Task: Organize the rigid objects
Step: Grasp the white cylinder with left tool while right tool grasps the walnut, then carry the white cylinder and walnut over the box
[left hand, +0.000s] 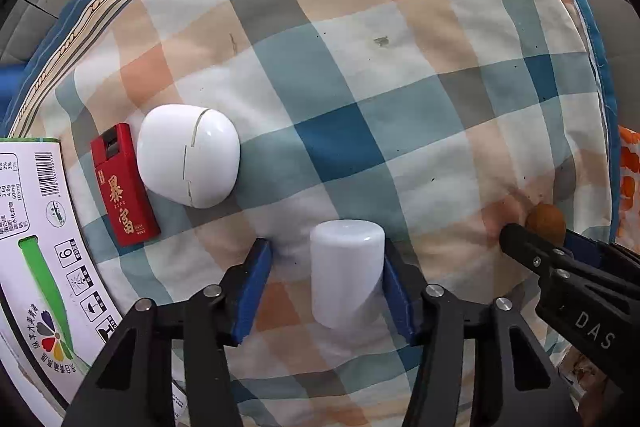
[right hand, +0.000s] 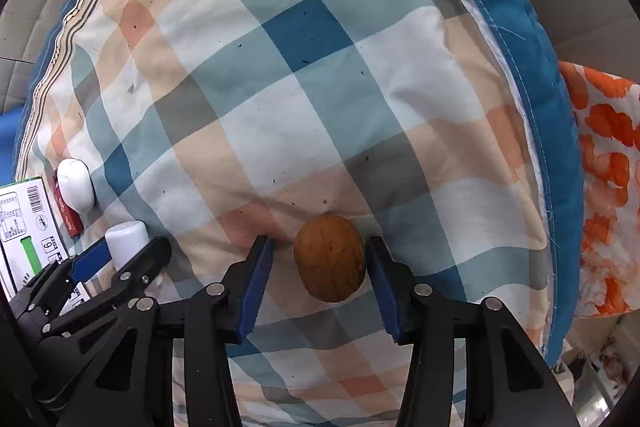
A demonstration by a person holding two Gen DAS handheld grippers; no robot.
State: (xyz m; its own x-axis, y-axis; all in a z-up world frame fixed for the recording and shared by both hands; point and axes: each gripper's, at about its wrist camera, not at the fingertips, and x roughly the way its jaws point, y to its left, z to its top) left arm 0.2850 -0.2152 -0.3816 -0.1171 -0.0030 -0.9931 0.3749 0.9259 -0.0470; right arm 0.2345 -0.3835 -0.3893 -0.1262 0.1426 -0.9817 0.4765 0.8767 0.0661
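Left wrist view: the left hand-held gripper [left hand: 326, 281], jaws apart, straddles a white plastic cylinder [left hand: 346, 273] at lower centre on the checked quilt [left hand: 360, 67]. A white oval case [left hand: 188, 155] touches a red lighter [left hand: 124, 187] at left.

Right wrist view: the right hand-held gripper [right hand: 320, 279], jaws apart, flanks a brown walnut [right hand: 330, 257], bottom centre.

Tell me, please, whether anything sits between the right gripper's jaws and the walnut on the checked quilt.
Nothing visible does. The walnut already lies between the open jaws of the right gripper, close against the right one, with bare checked quilt in the gap on the left. The left gripper stands off to the side.
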